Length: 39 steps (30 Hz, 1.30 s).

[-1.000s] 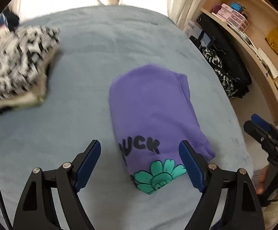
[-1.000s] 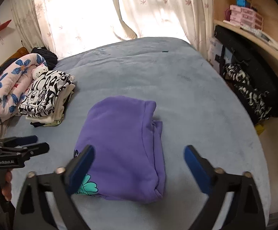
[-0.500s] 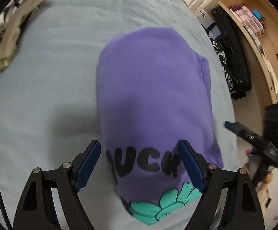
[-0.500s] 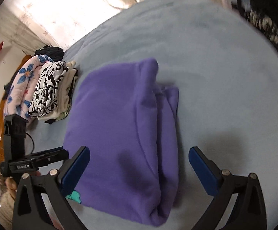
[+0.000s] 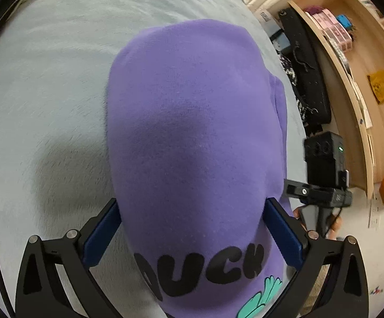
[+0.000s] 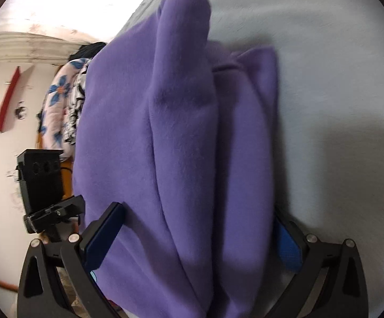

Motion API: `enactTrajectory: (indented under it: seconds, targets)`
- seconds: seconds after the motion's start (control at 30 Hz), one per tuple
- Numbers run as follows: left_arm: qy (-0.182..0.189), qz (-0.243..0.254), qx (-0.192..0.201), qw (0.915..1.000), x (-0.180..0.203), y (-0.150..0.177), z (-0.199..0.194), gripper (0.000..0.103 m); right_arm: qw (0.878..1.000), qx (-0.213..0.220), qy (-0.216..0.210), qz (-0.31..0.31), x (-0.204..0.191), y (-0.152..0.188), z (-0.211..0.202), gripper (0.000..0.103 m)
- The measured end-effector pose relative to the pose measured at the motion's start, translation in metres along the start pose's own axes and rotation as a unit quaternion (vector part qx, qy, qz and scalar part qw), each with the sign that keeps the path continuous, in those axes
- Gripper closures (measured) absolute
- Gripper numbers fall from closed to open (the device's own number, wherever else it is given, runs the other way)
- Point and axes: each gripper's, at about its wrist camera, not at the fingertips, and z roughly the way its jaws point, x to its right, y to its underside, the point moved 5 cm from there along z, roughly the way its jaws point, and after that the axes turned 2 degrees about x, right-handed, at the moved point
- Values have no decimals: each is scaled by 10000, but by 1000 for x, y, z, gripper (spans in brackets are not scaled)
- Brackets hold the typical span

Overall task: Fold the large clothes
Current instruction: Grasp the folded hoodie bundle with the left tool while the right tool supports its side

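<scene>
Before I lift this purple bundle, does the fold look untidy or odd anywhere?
Slightly. On the purple sweatshirt, a flap sticks out past the main fold along its right side, with bunched layers near the far end. Otherwise it lies flat on the bed, between the jaws of the left gripper, which are opening.

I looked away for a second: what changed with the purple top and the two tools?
Both tools came down close over the folded purple top. The left tool and the right tool now straddle it, jaws wide, the left's opening further. Nothing is gripped. The top stayed folded on the bed.
</scene>
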Motion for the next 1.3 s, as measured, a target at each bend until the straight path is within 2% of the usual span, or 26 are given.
enactTrajectory:
  seconds: [0.07, 0.2, 0.33, 0.43, 0.53, 0.63, 0.7, 0.8, 1.07, 1.3]
  targets:
    - [86, 34, -9, 10000, -2, 1, 1, 0, 9998, -21, -175, -105, -2, 0, 7, 0]
    - [251, 75, -40, 9996, -6, 0, 6, 0, 9994, 52, -137, -302, -7, 4, 12, 0]
    - [196, 203, 59, 9996, 2, 2, 8, 0, 9986, 163, -138, -483, -10, 7, 12, 0]
    - [124, 209, 170, 9996, 5, 1, 6, 0, 9978, 279, 23, -601, -16, 8, 12, 1]
    - [-85, 371, 290, 9989, 12, 3, 2, 0, 9966, 398, 163, -707, -23, 8, 11, 8]
    - [-324, 533, 361, 9974, 19, -1, 2, 1, 9952, 538, 269, -766, -31, 10, 7, 20]
    - [-481, 669, 428, 9957, 27, -1, 0, 4, 9943, 605, 360, -803, -41, 11, 8, 30]
    - [-585, 800, 501, 9938, 31, 2, -4, 9, 9933, 708, 458, -788, -51, 12, 8, 36]
    - [-644, 1039, 567, 9909, 42, 9, -25, 15, 9902, 1040, 615, -702, -75, 22, -4, 45]
    - [-771, 1017, 656, 9896, 42, 19, -70, 16, 9928, 955, 532, -497, -120, 57, 6, 48]
